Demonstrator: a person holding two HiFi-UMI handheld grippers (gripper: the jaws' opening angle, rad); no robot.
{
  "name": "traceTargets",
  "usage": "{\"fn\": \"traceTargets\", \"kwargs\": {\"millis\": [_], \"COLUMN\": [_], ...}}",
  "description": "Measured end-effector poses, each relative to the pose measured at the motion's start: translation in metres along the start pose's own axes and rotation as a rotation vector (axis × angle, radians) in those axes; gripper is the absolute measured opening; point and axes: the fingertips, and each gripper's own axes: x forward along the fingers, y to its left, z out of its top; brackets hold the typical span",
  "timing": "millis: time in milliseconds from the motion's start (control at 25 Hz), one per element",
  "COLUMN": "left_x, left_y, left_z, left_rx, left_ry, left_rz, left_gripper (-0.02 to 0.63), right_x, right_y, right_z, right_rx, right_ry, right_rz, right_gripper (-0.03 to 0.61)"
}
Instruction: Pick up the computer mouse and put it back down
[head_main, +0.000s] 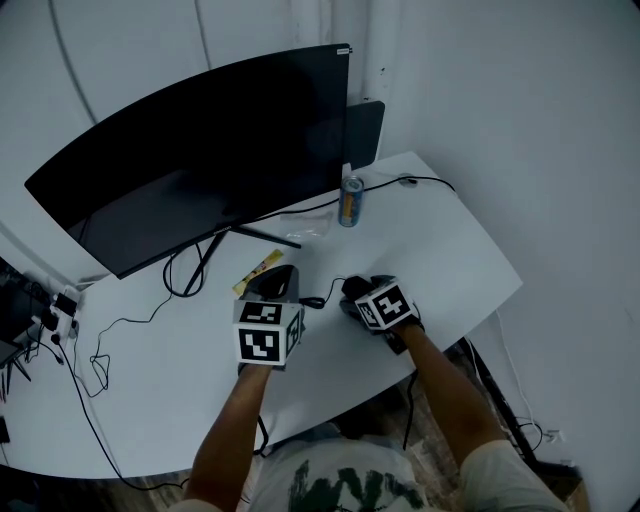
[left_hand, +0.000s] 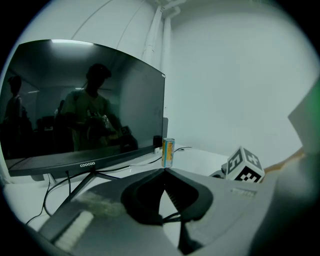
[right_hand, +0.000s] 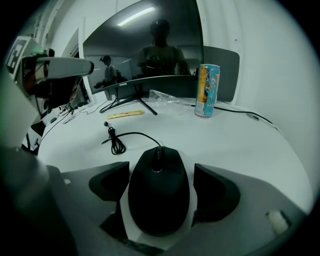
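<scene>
One black wired computer mouse (right_hand: 159, 200) lay flat on the white desk (right_hand: 240, 145), squarely between the two jaws of the right gripper (right_hand: 161, 172); those jaws stood spread wide, with a sliver of white desk showing on each side between the dark pads (right_hand: 111, 182) and the mouse's flanks, so nothing was pinched; the mouse's thin black cable (right_hand: 117, 140) ran forward from its nose and ended in a small coiled bundle on the desk, slack.

Left gripper (left_hand: 164, 172) hung beside the right one above the desk, jaws pressed together at the tips, nothing between them; it looked idle.

Further back stood a blue and orange drinks can (right_hand: 207, 90), upright, well clear of the mouse; behind it the wide curved black monitor (right_hand: 145, 60) on its thin-legged stand.

Step, as judged: mouse straddled but not gripped; this fits the approach before the pick or the let-go after the set-down; the frames alone did not settle which.

Next move, if picking: close both pads evenly on the flanks, then lift straight up, only a little, so the slack cable is not dragged; if already released: draw the spread jaws up and back without nudging the mouse.
</scene>
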Motion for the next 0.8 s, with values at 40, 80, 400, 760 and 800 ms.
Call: {"fn": "traceTargets", "kwargs": {"millis": [40, 80, 400, 760, 800], "left_x": [0.000, -0.001, -0.007, -0.025, -0.027], "left_y": [0.000, -0.001, 0.001, 0.001, 0.001], "left_z": [-0.001, -0.001, 0.001, 0.012, 0.014], "left_rx": [0.002, 0.003, 0.004, -0.001, -0.002], "left_ry": [0.001, 0.002, 0.001, -0.009, -0.011], "left_rz": [-0.002, -0.003, 0.001, 0.013, 0.016], "left_gripper": [0.003, 0.003, 0.003, 0.003, 0.003], "right_x": [-0.001, -0.001, -0.003, -0.033, -0.038], "right_y": [-0.001, -0.002, 0.000, 0.009, 0.011], "right_z": [0.000, 0.001, 0.001, 0.029, 0.033], "right_rx": [0.006, 0.012, 0.010, 0.044, 0.045], "right_ry": [-0.003, -0.006, 0.006, -0.095, -0.107], "right_rz": [-0.009, -0.017, -0.029, -0.024, -0.020], "right_gripper": [0.389, 0.357, 0.314, 0.314, 0.314]}}
